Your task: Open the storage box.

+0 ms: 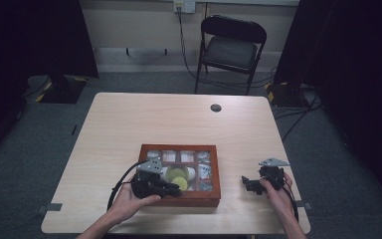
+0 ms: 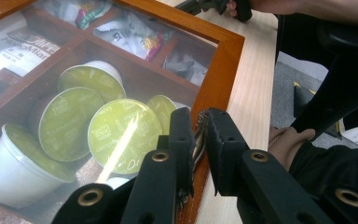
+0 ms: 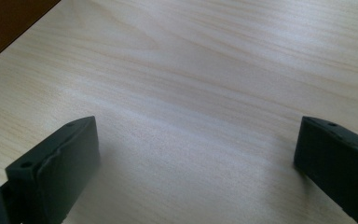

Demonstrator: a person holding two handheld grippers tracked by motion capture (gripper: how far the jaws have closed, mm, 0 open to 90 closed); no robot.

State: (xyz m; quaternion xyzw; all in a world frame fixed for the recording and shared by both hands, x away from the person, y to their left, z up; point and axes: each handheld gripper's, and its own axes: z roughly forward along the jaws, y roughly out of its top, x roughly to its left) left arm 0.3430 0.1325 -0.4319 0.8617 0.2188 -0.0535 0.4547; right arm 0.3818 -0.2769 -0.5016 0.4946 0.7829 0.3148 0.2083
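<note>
Reddish-brown wooden box with a clear glass lid (image 1: 179, 199) lying near the front of the pale wooden table (image 1: 129, 124), its front rim being pinched by the left gripper (image 2: 199, 122), jaws pressed together on the lid edge. Showing green-topped white capsules (image 2: 123, 130) under the glass. Resting just beside, right gripper (image 3: 196, 149) spreading wide over bare tabletop.
</note>
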